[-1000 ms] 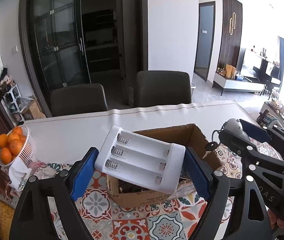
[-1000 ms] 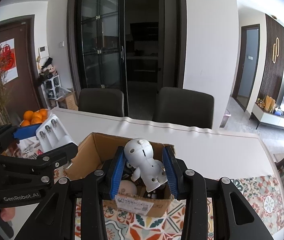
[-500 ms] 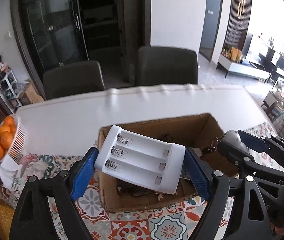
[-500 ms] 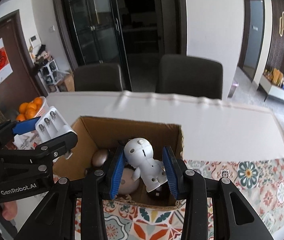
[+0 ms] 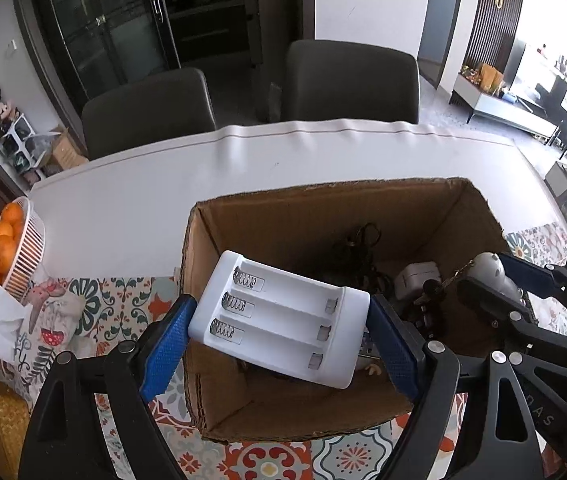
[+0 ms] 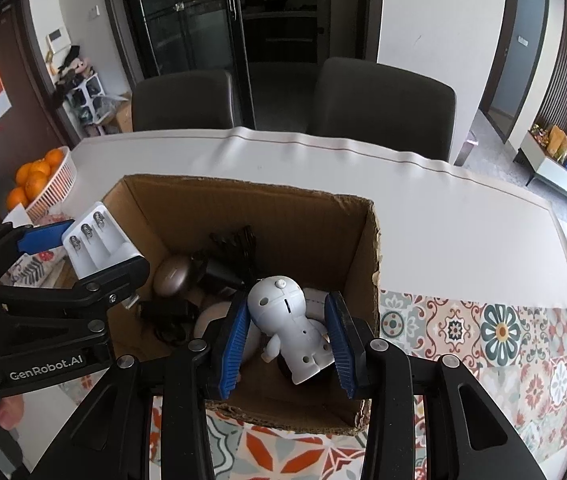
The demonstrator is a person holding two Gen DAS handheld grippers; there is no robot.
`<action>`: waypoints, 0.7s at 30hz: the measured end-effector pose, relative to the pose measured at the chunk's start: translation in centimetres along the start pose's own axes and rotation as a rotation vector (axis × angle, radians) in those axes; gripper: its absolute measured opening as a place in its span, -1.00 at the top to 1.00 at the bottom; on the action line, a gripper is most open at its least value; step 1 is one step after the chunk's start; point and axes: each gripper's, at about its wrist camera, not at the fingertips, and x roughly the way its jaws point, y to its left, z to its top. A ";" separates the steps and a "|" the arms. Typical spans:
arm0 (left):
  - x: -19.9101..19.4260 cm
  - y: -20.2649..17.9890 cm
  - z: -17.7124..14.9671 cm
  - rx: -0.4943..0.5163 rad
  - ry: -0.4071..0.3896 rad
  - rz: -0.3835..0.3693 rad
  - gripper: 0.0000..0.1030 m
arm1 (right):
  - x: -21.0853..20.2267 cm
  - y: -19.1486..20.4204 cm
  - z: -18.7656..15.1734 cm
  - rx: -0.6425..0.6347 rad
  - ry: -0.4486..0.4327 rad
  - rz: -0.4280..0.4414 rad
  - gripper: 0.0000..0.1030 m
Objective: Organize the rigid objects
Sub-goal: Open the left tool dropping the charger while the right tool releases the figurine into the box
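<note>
The left tongs point(image 5: 279, 344) were clamped on a white moulded-plastic battery charger point(image 5: 279, 320), a flat rectangular tray with three long slots, each with a coiled wire spring at one end and a small metal tab at the other. Ribbed blue pads point(image 5: 167, 344) pressed its two short ends, and it hung tilted above the near left corner of the open brown corrugated cardboard box point(image 5: 323, 208).

The right tongs point(image 6: 289, 338) gripped a small white hard-plastic robot figurine point(image 6: 287, 320) with a round, domed head pierced by little holes, a narrow slot, stubby arms and blocky legs. Its blue ribbed pads point(image 6: 233, 340) held it by the sides, over the near right part of the same box point(image 6: 251, 196).

Inside the box lay a smooth bronze-coloured oval case point(image 6: 172, 276), a tangle of black cables point(image 6: 239, 240) and a white cube-shaped plug adapter point(image 5: 417, 286); other items below were too shadowed to tell.

The box stood on the white counter point(image 6: 423, 200), partly on a glossy tile-patterned mat point(image 6: 463, 332) in red, teal and cream. A white ribbed plastic basket of oranges point(image 5: 23, 256) sat at the left edge. Two dark upholstered chairs point(image 5: 351, 80) stood at the far side.
</note>
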 end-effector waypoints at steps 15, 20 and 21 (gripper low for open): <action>-1.2 1.3 -0.5 -0.015 -0.013 0.069 -0.85 | 0.6 -0.1 0.2 0.007 0.032 -0.009 0.13; -2.8 1.9 -1.1 -0.037 -0.042 0.086 -0.88 | -0.6 0.1 0.0 0.023 0.020 -0.049 -0.16; -3.2 2.0 -1.3 -0.042 -0.048 0.089 -0.89 | -0.9 0.0 0.0 0.030 0.019 -0.057 -0.19</action>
